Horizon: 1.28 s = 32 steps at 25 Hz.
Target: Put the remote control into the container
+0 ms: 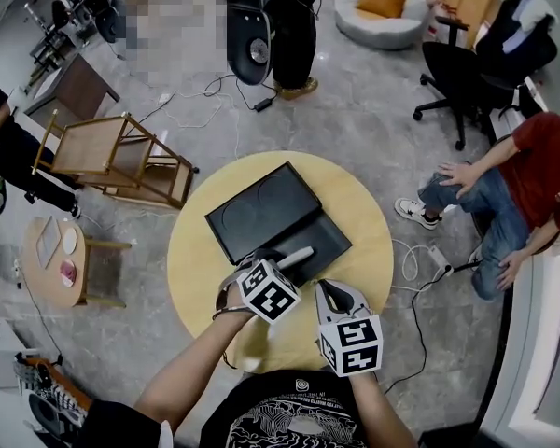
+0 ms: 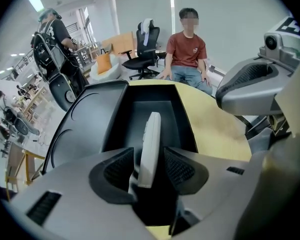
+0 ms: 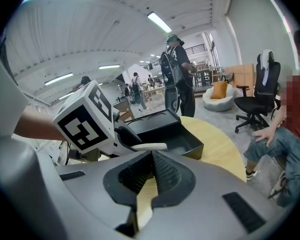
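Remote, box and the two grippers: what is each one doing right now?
Left gripper: open.
Right gripper: shut, empty.
Box: open, its lid lying flat beside it.
Remote: on its edge, loose between the Left gripper's jaws, over the Box.

You won't find any readable words or numbers here. The marker cubes (image 1: 269,290) carry only black-and-white square patterns, not letters. The small white mark on the seated person's red shirt (image 1: 541,161) is too tiny to read, and the pale print on your own black shirt (image 1: 294,416) shows no legible lettering.
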### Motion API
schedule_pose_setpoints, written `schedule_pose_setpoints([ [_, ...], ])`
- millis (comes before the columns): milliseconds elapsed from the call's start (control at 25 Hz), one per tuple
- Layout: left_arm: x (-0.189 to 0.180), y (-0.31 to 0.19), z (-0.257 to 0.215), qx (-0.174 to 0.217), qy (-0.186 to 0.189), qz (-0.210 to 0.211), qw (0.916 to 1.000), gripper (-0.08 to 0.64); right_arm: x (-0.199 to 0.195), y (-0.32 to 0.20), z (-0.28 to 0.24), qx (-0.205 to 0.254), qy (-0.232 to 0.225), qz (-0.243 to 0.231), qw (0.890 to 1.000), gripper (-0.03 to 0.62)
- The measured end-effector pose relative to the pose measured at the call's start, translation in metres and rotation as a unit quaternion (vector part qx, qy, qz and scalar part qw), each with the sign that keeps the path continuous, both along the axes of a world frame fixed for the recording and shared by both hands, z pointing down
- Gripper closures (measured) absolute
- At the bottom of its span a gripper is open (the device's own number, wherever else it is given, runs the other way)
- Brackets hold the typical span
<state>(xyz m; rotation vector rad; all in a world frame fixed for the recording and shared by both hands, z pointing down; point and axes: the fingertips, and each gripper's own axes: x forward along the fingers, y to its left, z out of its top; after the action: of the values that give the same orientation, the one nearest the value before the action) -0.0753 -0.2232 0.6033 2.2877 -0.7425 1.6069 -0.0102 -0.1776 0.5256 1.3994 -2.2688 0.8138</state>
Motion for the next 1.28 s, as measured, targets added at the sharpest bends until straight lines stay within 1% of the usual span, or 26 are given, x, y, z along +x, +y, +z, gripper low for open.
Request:
schedule_pose_setpoints([
  [480,-0.006,0.004,-0.027,0.035,0.036,-0.023,0.9985,0.382,-0.012,0.004,-0.009,0.008,0.003,-0.017,1.000,0.571],
  [560,-0.006,0.004,-0.033,0.040,0.050,-0.036,0.9973,0.382,-0.012,0.004,-0.010,0.008,0.001,-0.018,1.000,0.571],
  [640,-0.003,0.004,-0.041,0.047,0.073,-0.054,0.9948,0.382,-0.011,0.002,-0.013,0.009,-0.001,-0.020,1.000,0.571],
  [760,0.003,0.006,-0.058,0.060,0.114,-0.082,0.9883,0.382,-0.011,-0.001,-0.019,0.015,0.000,-0.027,1.000,0.571],
  [920,0.001,0.013,-0.080,0.070,0.164,-0.115,0.9772,0.389,-0.018,-0.004,-0.032,0.029,0.001,-0.034,0.999,0.571],
  [1160,-0.011,0.025,-0.108,0.105,0.213,-0.163,0.9578,0.498,-0.032,0.001,-0.047,0.043,0.005,-0.050,0.998,0.571],
  [1280,-0.018,0.032,-0.120,0.117,0.231,-0.183,0.9484,0.524,-0.040,0.004,-0.053,0.050,0.002,-0.059,0.997,0.571],
])
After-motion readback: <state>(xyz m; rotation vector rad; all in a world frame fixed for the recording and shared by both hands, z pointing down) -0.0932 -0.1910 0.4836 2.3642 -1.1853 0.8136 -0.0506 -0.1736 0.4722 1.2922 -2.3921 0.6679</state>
